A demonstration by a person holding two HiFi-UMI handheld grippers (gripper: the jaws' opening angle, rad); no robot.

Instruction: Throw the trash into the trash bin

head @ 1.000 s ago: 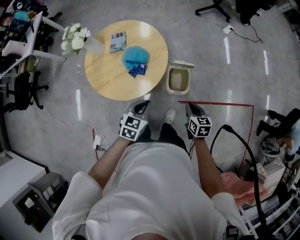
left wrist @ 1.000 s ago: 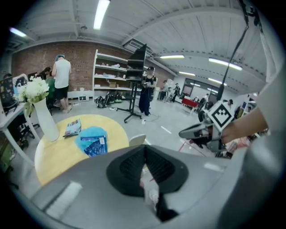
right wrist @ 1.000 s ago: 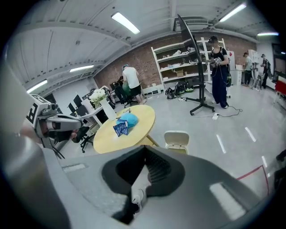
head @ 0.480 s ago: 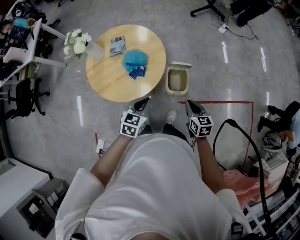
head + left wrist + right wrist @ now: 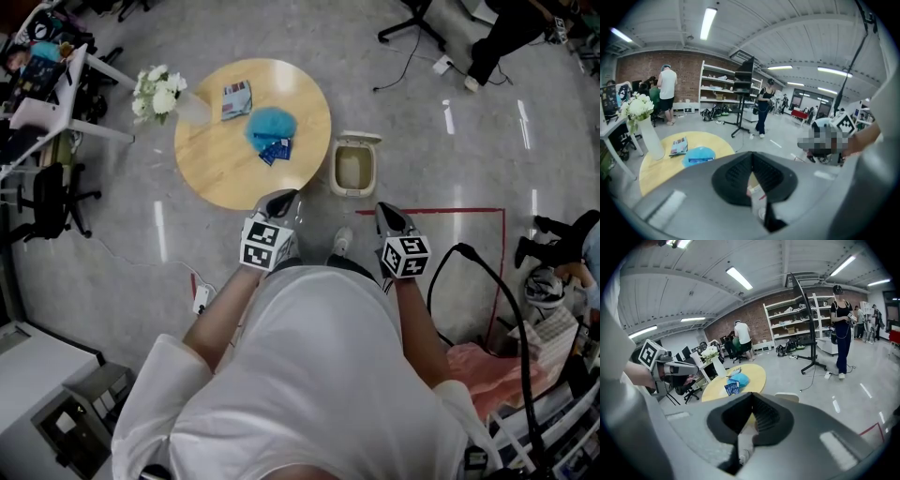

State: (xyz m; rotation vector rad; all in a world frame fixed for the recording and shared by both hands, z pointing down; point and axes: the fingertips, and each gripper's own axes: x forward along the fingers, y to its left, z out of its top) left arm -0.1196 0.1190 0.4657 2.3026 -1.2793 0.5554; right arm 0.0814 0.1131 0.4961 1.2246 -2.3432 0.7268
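1. White flowers (image 5: 155, 89): 1 bunch in 1 pale vase (image 5: 192, 111), at the far-left edge of the table.
2. Round wooden table (image 5: 220, 164): 1. It bears 3 pieces of trash: 1 flat printed packet (image 5: 236, 98), 1 crumpled bright-blue wad (image 5: 269, 124), and 1 small dark-blue wrapper (image 5: 277, 148) touching the wad's near edge.
3. Left gripper (image 5: 281, 198): 1, over the floor just off the table's near rim. Its 2 jaws are pressed together with nothing between them.
4. Cream trash bin (image 5: 352, 190): 1, on the floor just beside the table's right edge, with its lid flipped up.
5. Right gripper (image 5: 386, 211): 1, near the bin's near side, above the floor. Its 2 jaws also meet, gripping nothing.
6. Red tape line (image 5: 441, 210): 1 strip on the grey floor, running rightward past the right gripper, then turning toward the person.
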